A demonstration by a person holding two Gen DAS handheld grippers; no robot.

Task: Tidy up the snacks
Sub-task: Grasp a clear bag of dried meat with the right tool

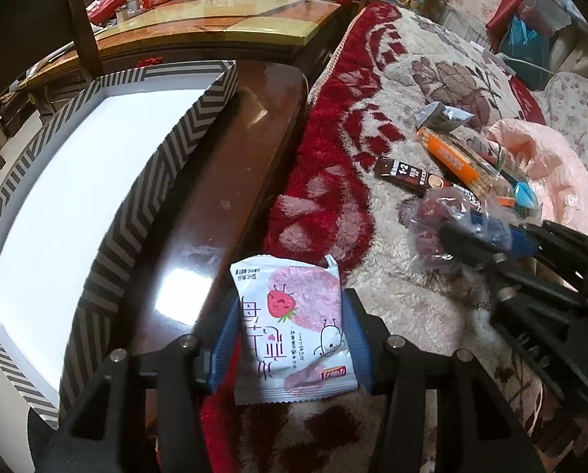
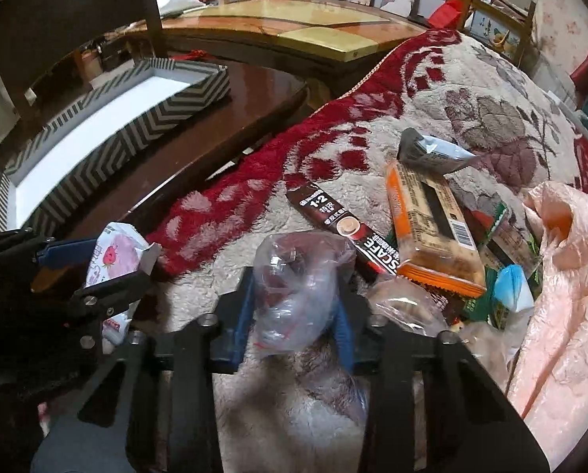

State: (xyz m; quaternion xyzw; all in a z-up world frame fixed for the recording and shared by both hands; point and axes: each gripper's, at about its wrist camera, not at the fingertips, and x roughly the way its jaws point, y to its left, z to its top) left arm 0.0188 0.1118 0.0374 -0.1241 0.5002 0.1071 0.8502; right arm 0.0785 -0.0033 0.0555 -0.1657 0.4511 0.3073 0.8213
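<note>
- The step in hand looks like picking up: the left gripper point(image 1: 290, 335) pinches a white strawberry snack packet point(image 1: 294, 331) above the blanket's edge, beside the dark worktop point(image 1: 215, 205).
- The right gripper point(image 2: 294, 307) is pressed onto a clear plastic bag of dark snacks point(image 2: 298, 276) on the patterned blanket point(image 2: 471, 118).
- The chevron-striped box point(image 1: 183, 134) stands empty on the worktop.
- Next, each packet probably needs carrying over the box wall and releasing inside.
- A coffee sachet point(image 2: 341, 220), an orange biscuit pack point(image 2: 432, 232) and others wait on the blanket.
</note>
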